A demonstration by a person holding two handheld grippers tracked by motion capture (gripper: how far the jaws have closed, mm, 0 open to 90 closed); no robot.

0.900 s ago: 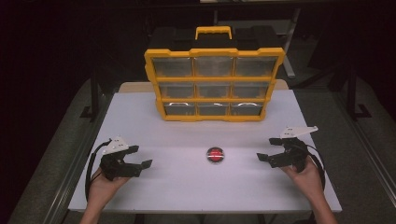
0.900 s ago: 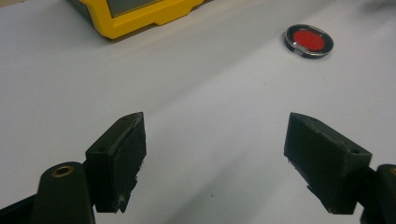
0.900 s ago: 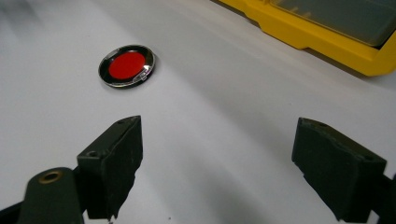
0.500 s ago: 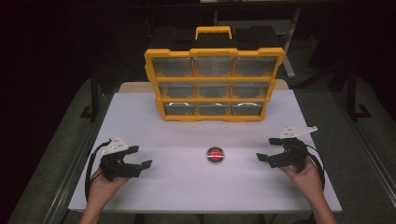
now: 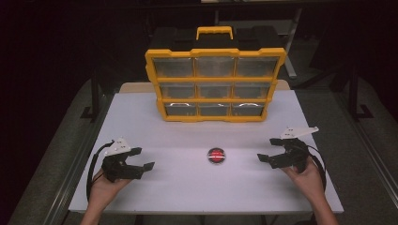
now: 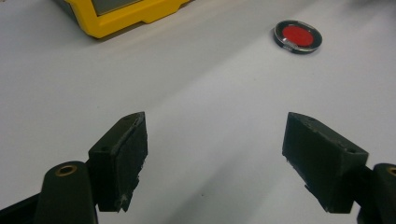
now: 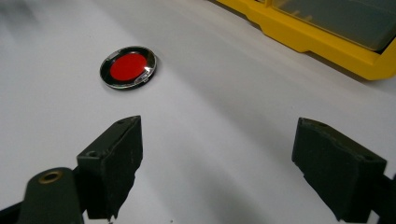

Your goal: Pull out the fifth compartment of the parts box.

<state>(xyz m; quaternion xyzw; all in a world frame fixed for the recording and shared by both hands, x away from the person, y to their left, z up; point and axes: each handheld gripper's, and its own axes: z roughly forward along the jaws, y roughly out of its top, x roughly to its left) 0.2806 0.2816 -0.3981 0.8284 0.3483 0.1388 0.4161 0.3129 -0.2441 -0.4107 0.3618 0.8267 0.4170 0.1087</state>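
I am holding both grippers low over the white table (image 5: pixel 187 187), the left gripper (image 5: pixel 146 165) and the right gripper (image 5: pixel 263 158) each with jaws spread wide and nothing between them. The red disc (image 5: pixel 216 155) is lying flat ahead of both jaw pairs, nearer the right one, well short of the yellow organizer (image 5: pixel 215 79). I am judging its low profile risky: pads closing on it could skid over the rim and flick it away.
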